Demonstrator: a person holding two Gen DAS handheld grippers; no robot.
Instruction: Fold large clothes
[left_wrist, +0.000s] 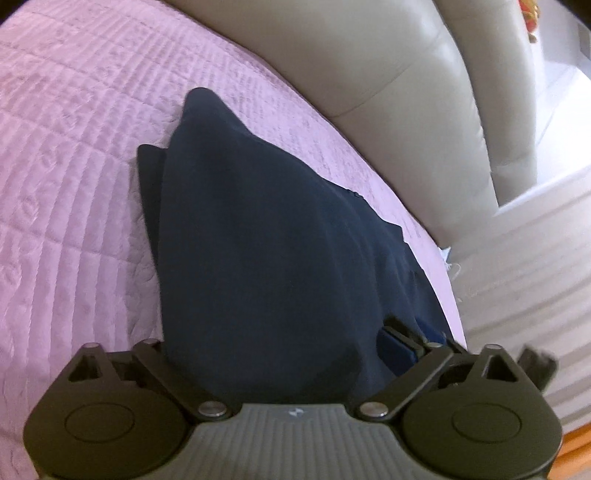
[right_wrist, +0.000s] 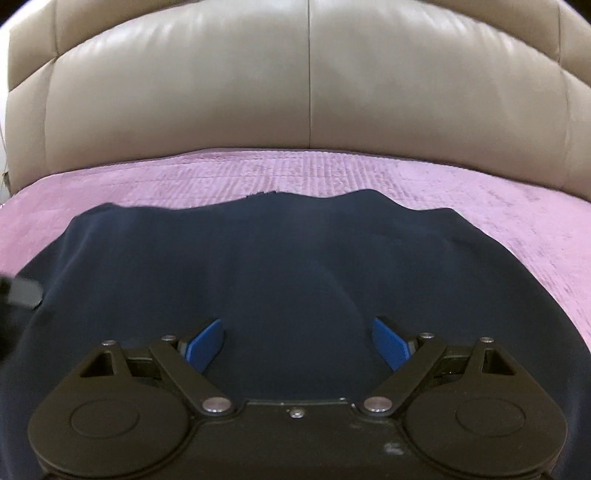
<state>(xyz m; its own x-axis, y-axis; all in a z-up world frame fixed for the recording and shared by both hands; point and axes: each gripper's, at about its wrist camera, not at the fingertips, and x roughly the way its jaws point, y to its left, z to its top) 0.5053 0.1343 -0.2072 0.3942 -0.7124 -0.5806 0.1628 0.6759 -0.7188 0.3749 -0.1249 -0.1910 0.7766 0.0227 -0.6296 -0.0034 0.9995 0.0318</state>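
Note:
A dark navy garment (left_wrist: 258, 229) lies on the pink quilted bed cover (left_wrist: 74, 147), stretching away to a point in the left wrist view. My left gripper (left_wrist: 273, 343) stands wide open at its near end. Cloth fills the gap and hides the left finger; only the right blue pad (left_wrist: 397, 350) shows. In the right wrist view the garment (right_wrist: 295, 258) spreads broadly across the cover (right_wrist: 517, 221). My right gripper (right_wrist: 297, 343) is open low over it, both blue pads (right_wrist: 205, 345) apart and bare, with the cloth lying under the gap between them.
A beige padded leather headboard (right_wrist: 306, 92) rises behind the bed and runs along the right in the left wrist view (left_wrist: 388, 74). Right of the bed's edge lies a pale striped surface (left_wrist: 517, 277). A blurred black object (right_wrist: 18, 291) sits at the garment's left edge.

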